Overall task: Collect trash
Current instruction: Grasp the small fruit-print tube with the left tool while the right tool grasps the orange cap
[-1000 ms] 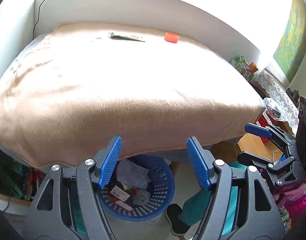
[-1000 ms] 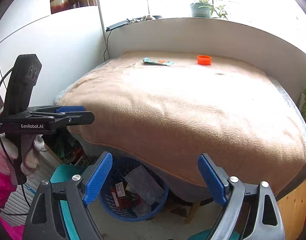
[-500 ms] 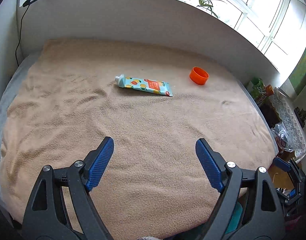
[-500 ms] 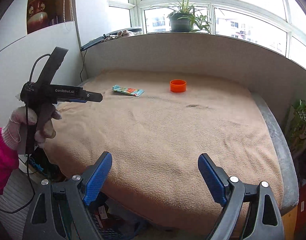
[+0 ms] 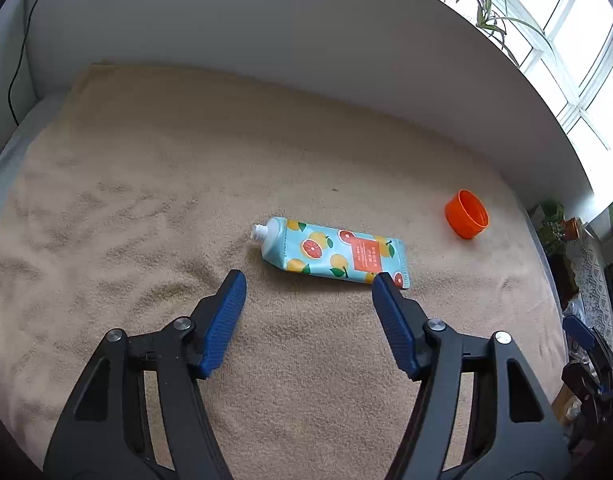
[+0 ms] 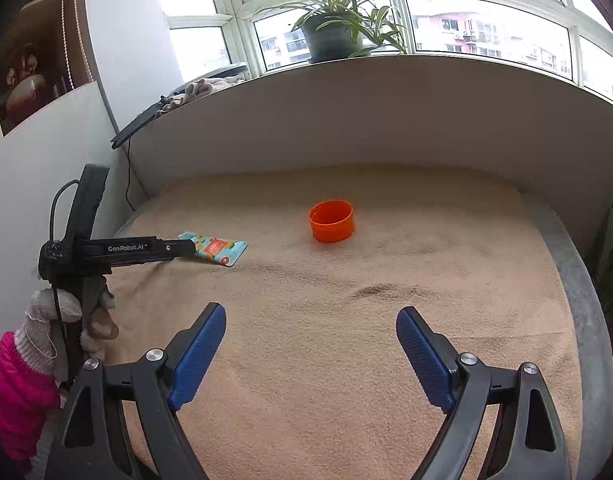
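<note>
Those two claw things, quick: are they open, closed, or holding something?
Left gripper: jaws open and just been closing, holding nothing; the tube lies just beyond its tips.
Right gripper: jaws open, empty.

Fuzzy tan blanket [image 5: 146,208]; glossy printed tube [image 5: 334,254].

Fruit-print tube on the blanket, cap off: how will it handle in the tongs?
The tube lies flat and looks squeezed thin, so probably light and floppy, sagging if pinched at one end. Its glossy skin may slip between the left tongs. With the nozzle uncapped, a hard squeeze might push out leftovers.
</note>
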Demonstrator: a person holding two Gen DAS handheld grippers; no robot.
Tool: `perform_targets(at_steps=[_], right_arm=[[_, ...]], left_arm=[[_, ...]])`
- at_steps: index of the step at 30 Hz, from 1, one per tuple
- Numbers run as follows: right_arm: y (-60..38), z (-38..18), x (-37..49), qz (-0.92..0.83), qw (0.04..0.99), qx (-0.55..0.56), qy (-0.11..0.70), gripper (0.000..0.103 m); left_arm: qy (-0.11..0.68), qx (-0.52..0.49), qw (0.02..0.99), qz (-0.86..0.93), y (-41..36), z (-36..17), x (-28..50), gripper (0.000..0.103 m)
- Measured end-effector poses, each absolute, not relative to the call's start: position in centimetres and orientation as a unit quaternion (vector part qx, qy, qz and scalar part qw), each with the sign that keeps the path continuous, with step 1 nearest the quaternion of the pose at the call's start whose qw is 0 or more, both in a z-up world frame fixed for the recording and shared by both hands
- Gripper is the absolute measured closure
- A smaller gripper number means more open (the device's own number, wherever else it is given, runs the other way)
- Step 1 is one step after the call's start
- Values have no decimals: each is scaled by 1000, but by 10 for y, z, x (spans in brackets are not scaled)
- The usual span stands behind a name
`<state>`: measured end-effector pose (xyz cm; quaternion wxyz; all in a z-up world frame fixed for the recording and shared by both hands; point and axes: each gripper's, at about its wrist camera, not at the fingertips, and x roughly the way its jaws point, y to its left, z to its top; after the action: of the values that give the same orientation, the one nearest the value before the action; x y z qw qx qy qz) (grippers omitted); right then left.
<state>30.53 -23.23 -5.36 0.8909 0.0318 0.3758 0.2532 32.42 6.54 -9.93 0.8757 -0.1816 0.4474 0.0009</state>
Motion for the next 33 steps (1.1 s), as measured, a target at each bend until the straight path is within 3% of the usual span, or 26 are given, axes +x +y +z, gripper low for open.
perform_targets(at_steps=[1,10,15,20,24,27,33], right_arm=[[-232,-55,314,252,889,41,379,14],[-207,-72,384,227,886,44,401,19],[-186,-83,411,206,887,15,412,21],[-166,-88,425,195,887,-15,418,22],[-157,-96,434,185,882,-34,433,36],[-157,-103,438,184,879,-30,440,54],[-165,-97,429,182,890,-18,418,54]], left_arm=[[445,-187,876,2,68,-101,326,48],[434,-186,882,5,71,-107,348,49],[428,-202,881,10,79,-110,354,75],[419,-219,881,2,89,-113,353,81],[412,-219,885,0,90,-111,353,85],[406,-226,886,-5,92,-108,352,85],[391,-222,893,-5,97,-102,338,85]])
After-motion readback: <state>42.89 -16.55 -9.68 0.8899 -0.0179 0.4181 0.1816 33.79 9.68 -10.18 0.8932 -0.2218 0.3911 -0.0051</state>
